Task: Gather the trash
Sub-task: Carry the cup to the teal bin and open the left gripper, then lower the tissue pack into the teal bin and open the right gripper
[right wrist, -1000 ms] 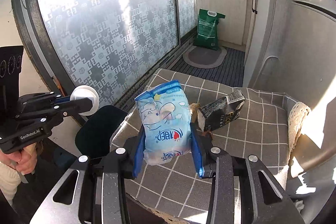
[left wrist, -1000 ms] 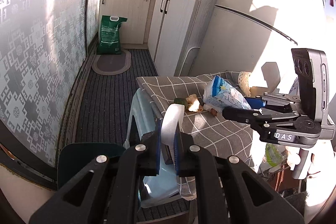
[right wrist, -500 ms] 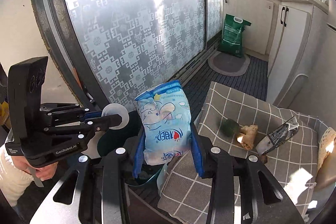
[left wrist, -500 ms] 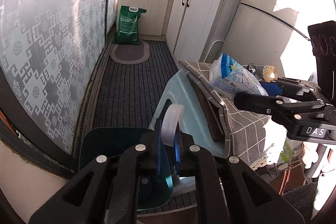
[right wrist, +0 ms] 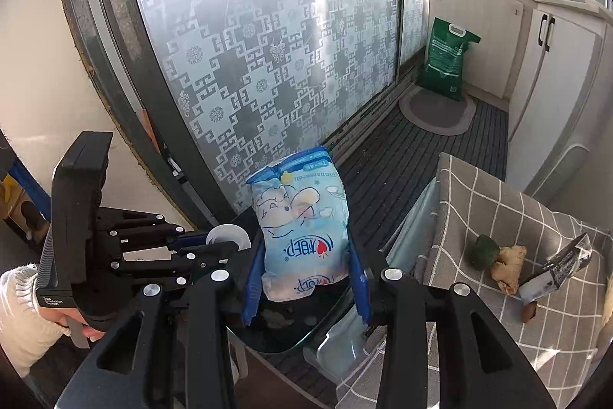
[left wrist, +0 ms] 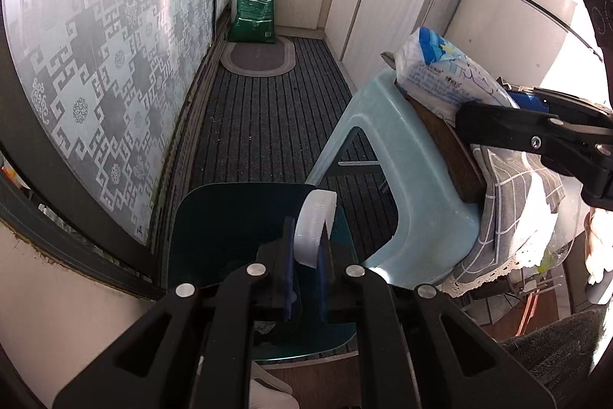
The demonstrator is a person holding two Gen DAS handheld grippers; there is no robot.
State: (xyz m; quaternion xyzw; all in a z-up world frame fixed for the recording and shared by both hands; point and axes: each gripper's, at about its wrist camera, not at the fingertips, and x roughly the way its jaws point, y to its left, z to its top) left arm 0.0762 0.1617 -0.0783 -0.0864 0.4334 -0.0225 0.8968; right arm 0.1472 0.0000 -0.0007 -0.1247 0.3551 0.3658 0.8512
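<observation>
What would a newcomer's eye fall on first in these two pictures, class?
First, the puffy blue-and-white plastic snack bag clamped in the right claw, above the dark teal plastic bin. Next, the white ribbed plastic cap pinched in the left claw over that bin, beside the patterned frosted glass door.

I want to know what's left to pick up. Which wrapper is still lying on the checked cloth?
The dark, silvery wrapper, lying beside the ginger. The blue and white one is clamped upright in the right gripper.

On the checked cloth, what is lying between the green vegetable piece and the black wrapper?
In the right wrist view, a knobbly piece of ginger lies between the green vegetable piece and the black wrapper on the checked cloth.
</observation>
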